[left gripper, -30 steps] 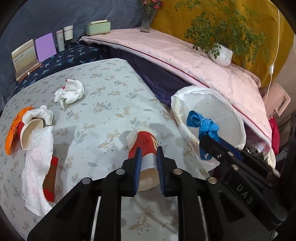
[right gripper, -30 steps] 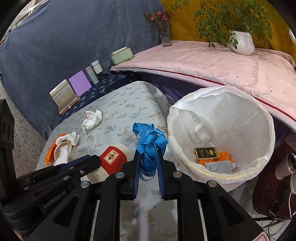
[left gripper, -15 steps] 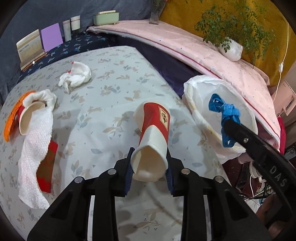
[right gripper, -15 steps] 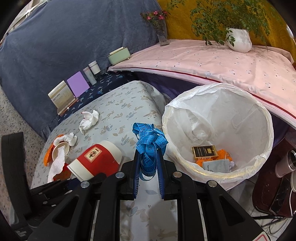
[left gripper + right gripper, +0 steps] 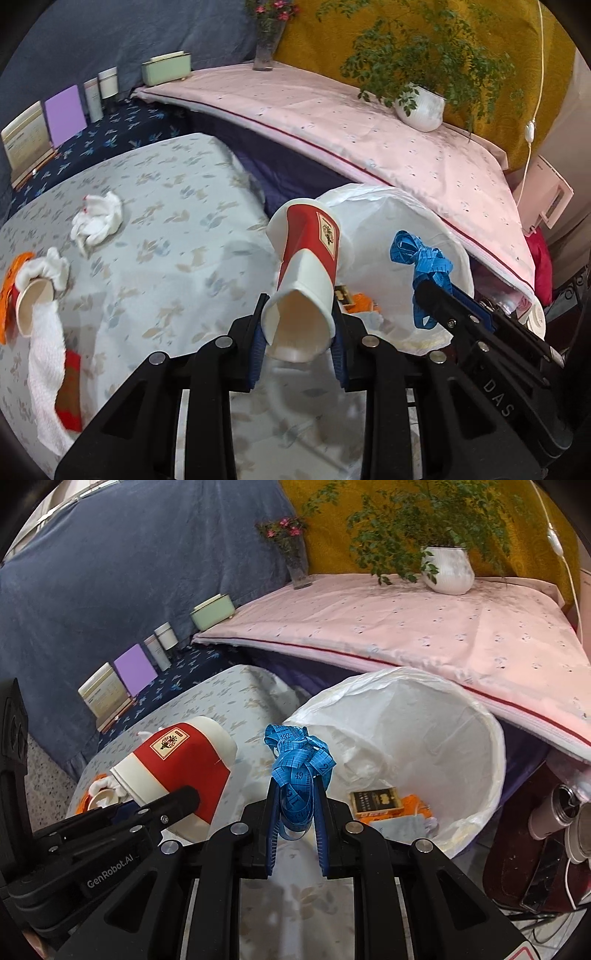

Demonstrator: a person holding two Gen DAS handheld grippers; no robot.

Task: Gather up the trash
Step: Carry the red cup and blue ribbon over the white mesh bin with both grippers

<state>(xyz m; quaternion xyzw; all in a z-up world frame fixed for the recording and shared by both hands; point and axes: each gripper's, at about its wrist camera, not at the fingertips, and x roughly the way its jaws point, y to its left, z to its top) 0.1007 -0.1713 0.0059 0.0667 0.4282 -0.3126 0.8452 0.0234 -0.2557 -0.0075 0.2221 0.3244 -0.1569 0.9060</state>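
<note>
My left gripper (image 5: 297, 334) is shut on a red and white paper cup (image 5: 306, 273), held in the air with its mouth towards the camera, beside the rim of the white-lined trash bin (image 5: 454, 243). The cup also shows in the right wrist view (image 5: 177, 760). My right gripper (image 5: 295, 805) is shut on a bundled blue measuring tape (image 5: 299, 760), held up at the near edge of the bin (image 5: 487, 734). The tape also shows in the left wrist view (image 5: 424, 266). Inside the bin lie a dark box (image 5: 375, 799) and orange wrapping.
On the floral tablecloth (image 5: 166, 206) lie a crumpled white tissue (image 5: 98, 221), a tipped cup with tissue and orange peel (image 5: 33, 295), and a white paper towel over a red packet (image 5: 48, 373). A pink-covered shelf (image 5: 369, 147) with a potted plant stands behind the bin.
My left gripper has lifted the cup off the table and carried it right, towards the bin. My right gripper, still holding the tape, has moved closer to the bin.
</note>
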